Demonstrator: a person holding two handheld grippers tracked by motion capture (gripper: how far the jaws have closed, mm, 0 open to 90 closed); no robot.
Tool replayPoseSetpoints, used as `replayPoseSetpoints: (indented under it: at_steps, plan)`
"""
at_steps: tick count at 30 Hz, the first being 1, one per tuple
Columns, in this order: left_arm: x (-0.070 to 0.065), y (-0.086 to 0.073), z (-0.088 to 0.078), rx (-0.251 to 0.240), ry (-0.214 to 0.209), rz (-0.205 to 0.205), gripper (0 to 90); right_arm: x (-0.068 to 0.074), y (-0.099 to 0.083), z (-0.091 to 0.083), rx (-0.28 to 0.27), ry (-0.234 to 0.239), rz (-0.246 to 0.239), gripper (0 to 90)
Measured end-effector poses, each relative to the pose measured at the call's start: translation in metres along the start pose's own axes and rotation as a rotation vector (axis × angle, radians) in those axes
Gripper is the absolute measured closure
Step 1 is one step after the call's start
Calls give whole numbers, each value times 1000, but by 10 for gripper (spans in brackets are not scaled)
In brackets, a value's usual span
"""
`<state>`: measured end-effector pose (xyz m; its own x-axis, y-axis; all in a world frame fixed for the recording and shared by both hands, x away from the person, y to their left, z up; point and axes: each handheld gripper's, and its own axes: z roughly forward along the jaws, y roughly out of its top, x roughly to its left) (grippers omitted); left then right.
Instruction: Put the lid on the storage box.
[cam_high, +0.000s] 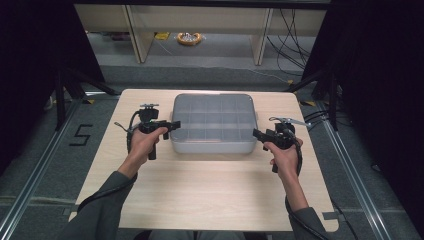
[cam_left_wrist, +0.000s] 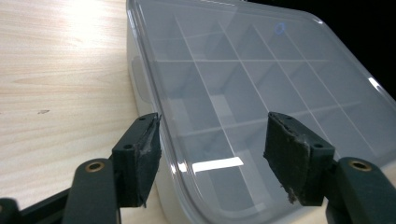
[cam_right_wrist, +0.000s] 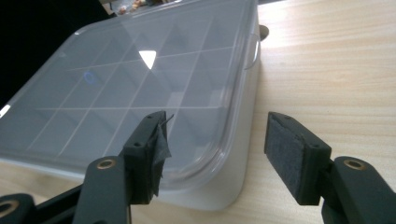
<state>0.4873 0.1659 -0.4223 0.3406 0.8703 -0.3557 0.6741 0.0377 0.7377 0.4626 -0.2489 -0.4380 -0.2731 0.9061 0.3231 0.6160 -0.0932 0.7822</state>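
Note:
A pale grey compartment box (cam_high: 212, 122) with a clear lid sits shut at the middle of the wooden table; its dividers show through the lid. My left gripper (cam_high: 175, 125) is at the box's left side near the front corner, jaws open. In the left gripper view the gripper (cam_left_wrist: 212, 154) straddles the lid's rim over the box (cam_left_wrist: 243, 84), with no pad pressing on it. My right gripper (cam_high: 256, 134) is at the box's right front corner, also open. In the right gripper view the gripper (cam_right_wrist: 217, 149) has one jaw over the box (cam_right_wrist: 140, 79) and the other beside its wall.
The light wooden table (cam_high: 200, 190) has bare room in front of the box. Beyond its far edge stand a shelf frame (cam_high: 135, 35), floor cables (cam_high: 295, 35) and a yellow ring-shaped object (cam_high: 189, 38). Black curtains close off both sides.

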Motion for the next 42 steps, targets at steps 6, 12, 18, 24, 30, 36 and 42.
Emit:
replayPoseSetpoints:
  at_steps: [6,12,18,24,30,36,42]
  plan:
    - [-3,-12,-18,5,-27,27,344,6,-9,-13,-1,54,-7,387]
    - [-9,-28,-27,5,-60,51,326,11,-16,-18,12,60,-28,349]
    - [-14,-39,-31,4,-81,68,311,15,-22,-22,20,71,-41,329]
    - [-18,-53,-36,-3,-95,88,290,20,-27,-29,41,77,-35,310]
    - [-21,-63,-40,-1,-116,117,262,19,-34,-31,48,85,-65,299]
    - [-28,-75,-40,12,-141,145,228,24,-42,-32,64,98,-31,294]
    - [-36,-86,-39,17,-168,168,200,26,-47,-32,64,121,-77,283]
